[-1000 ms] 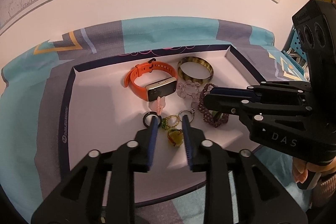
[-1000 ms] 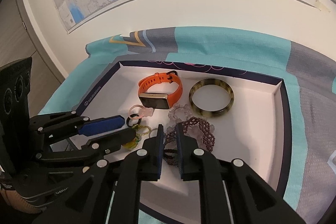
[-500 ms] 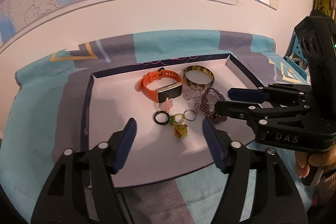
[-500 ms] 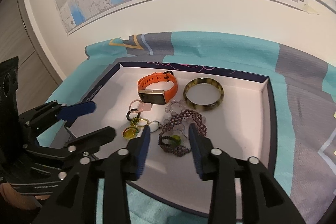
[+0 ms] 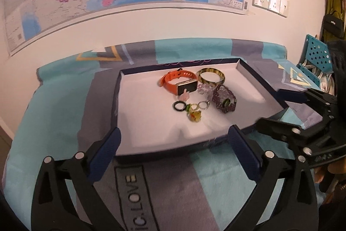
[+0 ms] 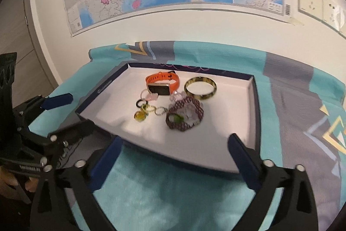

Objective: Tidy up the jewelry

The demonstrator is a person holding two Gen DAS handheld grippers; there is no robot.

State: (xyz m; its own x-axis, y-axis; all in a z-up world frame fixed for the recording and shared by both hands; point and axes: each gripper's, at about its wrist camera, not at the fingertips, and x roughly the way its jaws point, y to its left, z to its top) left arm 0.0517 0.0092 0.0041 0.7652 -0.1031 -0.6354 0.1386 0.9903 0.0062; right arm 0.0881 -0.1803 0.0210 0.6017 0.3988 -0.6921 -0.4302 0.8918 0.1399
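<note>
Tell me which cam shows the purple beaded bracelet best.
Right wrist view: the purple beaded woven bracelet sits nearer and larger, showing its loop, the green bead inside and the clear beads it overlaps. Left wrist view shows it smaller and foreshortened, right of the rings.

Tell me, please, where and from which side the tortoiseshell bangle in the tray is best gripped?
Grip the bangle across its far-right rim, one finger inside the hoop and one outside, coming from above. It lies flat, and its near-left side crowds the clear beads, while the right side faces bare tray floor.
</note>
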